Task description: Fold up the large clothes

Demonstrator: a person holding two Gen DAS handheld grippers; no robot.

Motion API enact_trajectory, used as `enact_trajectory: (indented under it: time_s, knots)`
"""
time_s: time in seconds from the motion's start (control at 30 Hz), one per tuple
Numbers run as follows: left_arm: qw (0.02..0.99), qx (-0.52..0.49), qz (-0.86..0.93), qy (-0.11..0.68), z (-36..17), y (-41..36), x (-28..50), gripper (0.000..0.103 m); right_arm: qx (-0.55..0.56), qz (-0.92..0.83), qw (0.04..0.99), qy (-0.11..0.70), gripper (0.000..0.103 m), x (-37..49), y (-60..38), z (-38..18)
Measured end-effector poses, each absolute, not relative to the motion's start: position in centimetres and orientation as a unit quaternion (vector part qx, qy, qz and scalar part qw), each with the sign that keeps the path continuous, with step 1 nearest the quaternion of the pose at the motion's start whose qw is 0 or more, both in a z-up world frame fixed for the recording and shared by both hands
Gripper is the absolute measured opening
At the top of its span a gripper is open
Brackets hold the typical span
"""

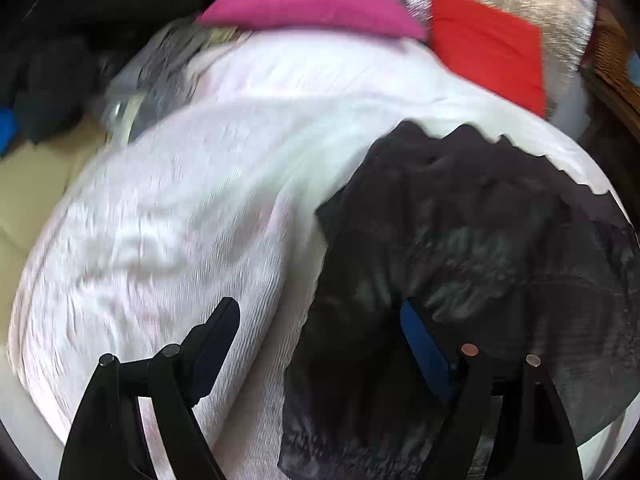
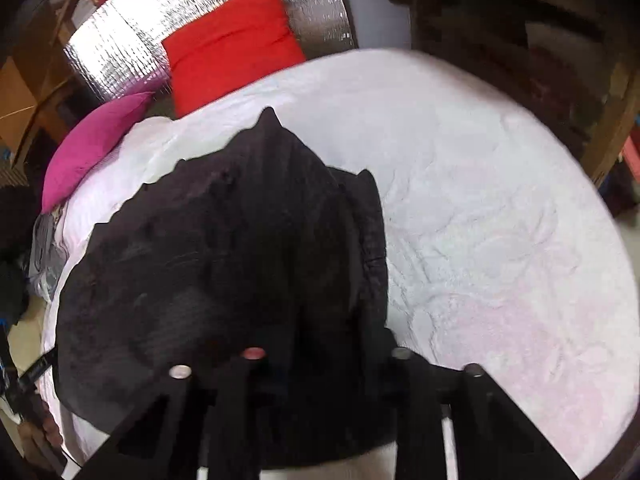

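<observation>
Right wrist view: white bedspread [image 2: 480, 208] fills most of frame, 12 to 5 o'clock. Black garment [image 2: 224, 248] bunched on it, centre to 8 o'clock, peaked corner toward 12. Red cushion [image 2: 234, 46] at 11 against silver foil panel [image 2: 120, 48]; pink pillow [image 2: 90, 148] at 10. Right gripper [image 2: 326, 360] enters from 6, aimed forward and down over the bed; garment drapes over its fingertips and hides them, so cannot tell whether the tongs are clamped or spread.

Left wrist view, motion-blurred: bedspread [image 1: 180, 220] centre to 9, garment [image 1: 480, 248] at 3 to 5, pink pillow [image 1: 312, 4] at 12, red cushion [image 1: 488, 44] at 1. Left gripper [image 1: 320, 324] comes in from 6, tongs spread wide: left finger over bare bedspread, right blue-padded finger touching the garment's edge, cloth partly over it. Nothing clamped.
</observation>
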State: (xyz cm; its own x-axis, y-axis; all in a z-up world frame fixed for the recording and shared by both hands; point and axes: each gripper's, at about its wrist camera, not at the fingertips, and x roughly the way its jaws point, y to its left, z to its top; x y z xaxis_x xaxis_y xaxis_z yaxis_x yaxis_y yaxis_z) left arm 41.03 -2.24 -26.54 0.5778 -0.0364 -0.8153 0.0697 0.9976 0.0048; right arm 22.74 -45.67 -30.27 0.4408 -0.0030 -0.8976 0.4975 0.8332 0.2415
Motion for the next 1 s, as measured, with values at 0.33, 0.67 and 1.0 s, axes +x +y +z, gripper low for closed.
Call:
enact_trajectory:
  time_s: [0.33, 0.67, 1.0]
  knots:
    - [0.899, 0.019, -0.021, 0.437, -25.0, -2.2, 41.3, 0.083, 0.242, -0.164, 0.844, 0.450, 0.031, 24.4, -46.3, -27.8]
    - [0.919, 0.086, -0.002, 0.385, -24.3, -4.7, 40.2, 0.083, 0.208, -0.157, 0.842, 0.472, 0.048, 31.0, -45.6, -32.1]
    - [0.915, 0.109, 0.001, 0.390, -25.4, -5.8, 39.9, 0.083, 0.232, -0.127, 0.838, 0.477, 0.046, 30.7, -44.6, -31.0]
